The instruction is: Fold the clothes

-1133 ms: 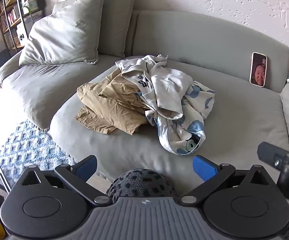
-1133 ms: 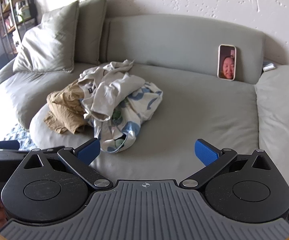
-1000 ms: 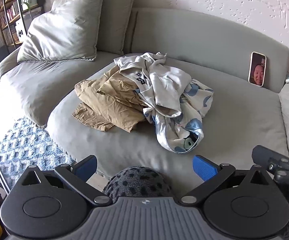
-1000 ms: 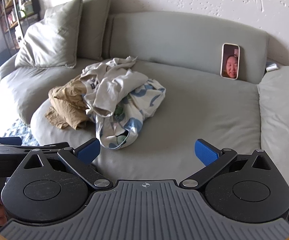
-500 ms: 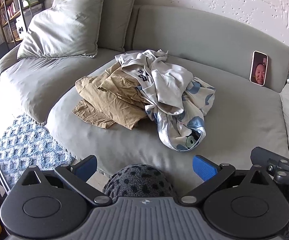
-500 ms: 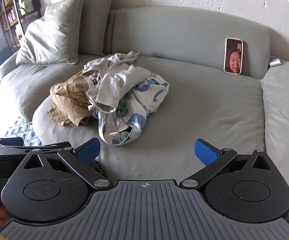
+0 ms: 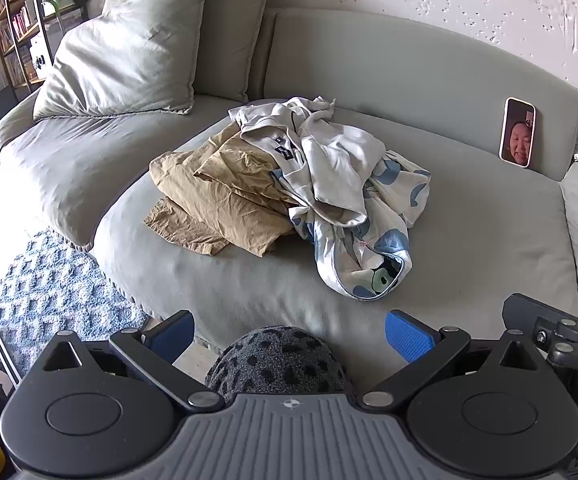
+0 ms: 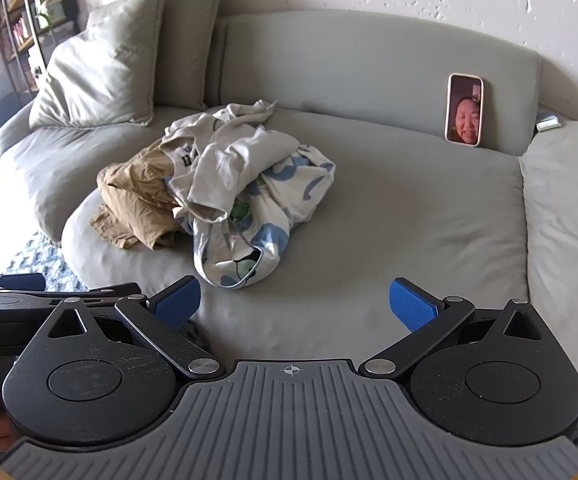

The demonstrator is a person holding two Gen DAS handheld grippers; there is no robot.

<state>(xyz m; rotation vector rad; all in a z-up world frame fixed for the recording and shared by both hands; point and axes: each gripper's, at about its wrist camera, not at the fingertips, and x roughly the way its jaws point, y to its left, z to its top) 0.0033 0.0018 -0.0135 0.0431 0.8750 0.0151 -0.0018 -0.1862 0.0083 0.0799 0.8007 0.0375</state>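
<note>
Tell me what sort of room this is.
Most likely a home living room: a large grey sofa with loose cushions, a bookshelf at the far left, and a patterned rug on the floor. A heap of unfolded clothes lies on the seat.

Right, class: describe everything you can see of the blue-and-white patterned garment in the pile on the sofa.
The blue-and-white garment is thin white cloth printed with large blue blobs, with some green and black near its front end. It lies crumpled and unfolded on the grey sofa cushion, at the right of the pile. A cream garment is draped over it, and it borders the tan garment. Neither the left gripper nor the right gripper touches it; both are open.
</note>
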